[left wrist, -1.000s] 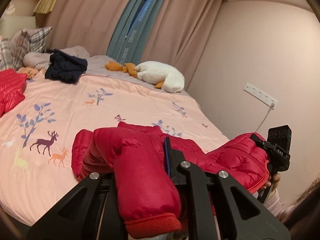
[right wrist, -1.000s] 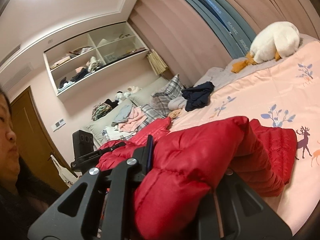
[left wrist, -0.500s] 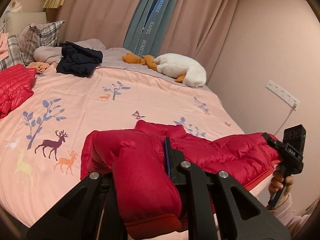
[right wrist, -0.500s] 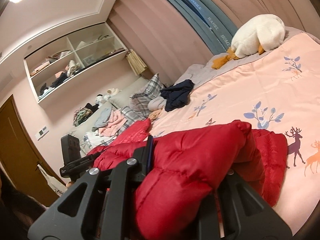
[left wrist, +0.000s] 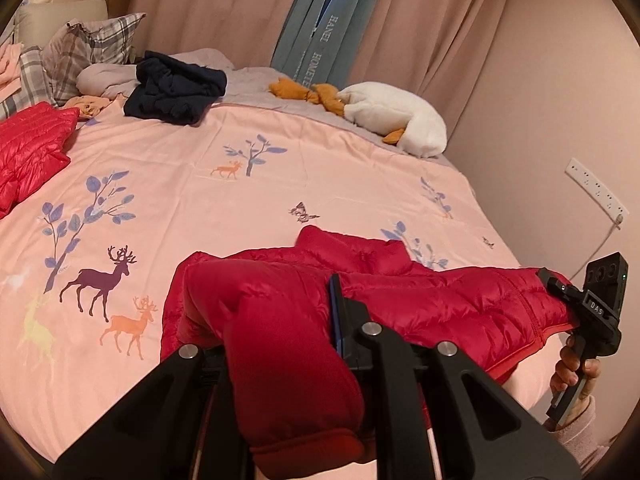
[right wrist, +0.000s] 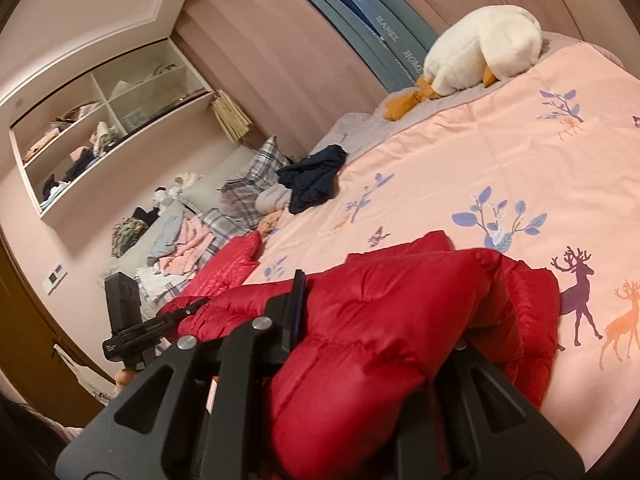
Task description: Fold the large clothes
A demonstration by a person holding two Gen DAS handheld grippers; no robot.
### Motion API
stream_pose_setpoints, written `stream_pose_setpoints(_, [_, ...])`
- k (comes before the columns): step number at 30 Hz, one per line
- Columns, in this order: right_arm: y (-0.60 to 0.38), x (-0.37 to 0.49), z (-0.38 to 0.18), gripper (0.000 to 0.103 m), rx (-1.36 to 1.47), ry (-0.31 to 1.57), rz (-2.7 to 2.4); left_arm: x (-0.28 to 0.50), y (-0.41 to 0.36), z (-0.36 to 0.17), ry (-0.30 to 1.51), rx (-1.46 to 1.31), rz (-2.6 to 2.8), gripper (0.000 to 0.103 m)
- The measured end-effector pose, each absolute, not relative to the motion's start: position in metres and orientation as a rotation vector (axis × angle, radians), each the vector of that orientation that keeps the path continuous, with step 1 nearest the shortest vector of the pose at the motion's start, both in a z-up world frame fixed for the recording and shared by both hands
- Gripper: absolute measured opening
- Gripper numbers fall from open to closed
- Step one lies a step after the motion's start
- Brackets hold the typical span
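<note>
A red puffer jacket (left wrist: pixel 432 292) lies across the near edge of the pink printed bed (left wrist: pixel 248 200), stretched between my two grippers. My left gripper (left wrist: pixel 280 320) is shut on one end of it, a sleeve with a ribbed cuff bulging between the jaws. My right gripper (right wrist: pixel 376 320) is shut on the other end of the jacket (right wrist: pixel 392 312). The right gripper also shows in the left wrist view (left wrist: pixel 560 286), at the bed's right edge. The left gripper shows in the right wrist view (right wrist: pixel 188 312). The jacket's far edge rests on the bed.
A second red jacket (left wrist: pixel 28 148) lies at the bed's left side. A navy garment (left wrist: pixel 172 92), plaid pillows (left wrist: pixel 88 52) and a white plush goose (left wrist: pixel 392 120) lie at the far end. A wall with a socket strip (left wrist: pixel 596 188) is on the right.
Both grippers have lowered the jacket and carried it forward onto the bed, and it is now flatter and more stretched out. Both stay shut on it.
</note>
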State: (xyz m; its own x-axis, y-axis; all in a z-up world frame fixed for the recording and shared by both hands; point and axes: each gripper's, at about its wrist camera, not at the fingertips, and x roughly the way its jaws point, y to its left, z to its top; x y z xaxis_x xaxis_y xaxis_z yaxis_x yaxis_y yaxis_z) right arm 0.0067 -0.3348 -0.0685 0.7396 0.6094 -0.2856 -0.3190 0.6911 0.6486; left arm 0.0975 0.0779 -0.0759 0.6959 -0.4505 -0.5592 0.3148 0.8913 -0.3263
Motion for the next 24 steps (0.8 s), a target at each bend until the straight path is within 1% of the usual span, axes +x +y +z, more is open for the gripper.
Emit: stream_pose_setpoints(24, [-0.338,0.060,-0.105,0.016,0.626,0.601,0.443,0.156,0.053,-0.110,0.757,-0.142,-0.359,0.013])
